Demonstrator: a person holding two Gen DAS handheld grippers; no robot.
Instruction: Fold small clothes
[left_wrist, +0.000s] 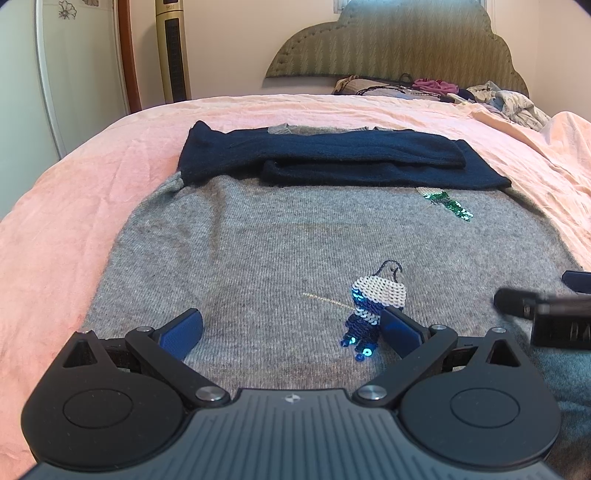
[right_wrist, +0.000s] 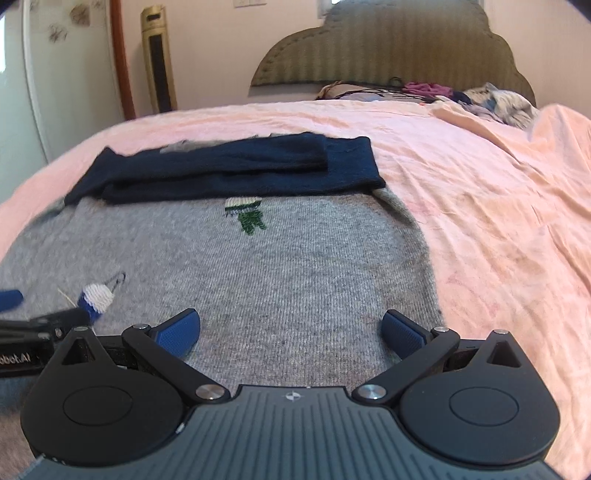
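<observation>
The grey sweater (left_wrist: 288, 236) lies flat on the pink bedspread (left_wrist: 92, 177), its hem toward the foot edge of the bed and its two navy sleeves (left_wrist: 332, 155) already crossed over the chest, nearer the headboard (left_wrist: 399, 40). So the sleeve step looks done, and the bottom-up fold seems to be the one in hand. The left gripper (left_wrist: 291, 332) and the right gripper (right_wrist: 291, 332) both hover low over the hem end, jaws spread wide and holding nothing. Next, I'd judge, each must drop to a hem corner, pinch the knit, and carry it up toward the sleeves together. Counting: one sweater, two sleeves, two sequin patches, a blue one (left_wrist: 369, 314) beside the left gripper's right finger and a green one (left_wrist: 447, 203) farther up, plus one loose heap of clothes (left_wrist: 513, 99) at the headboard's right corner.
</observation>
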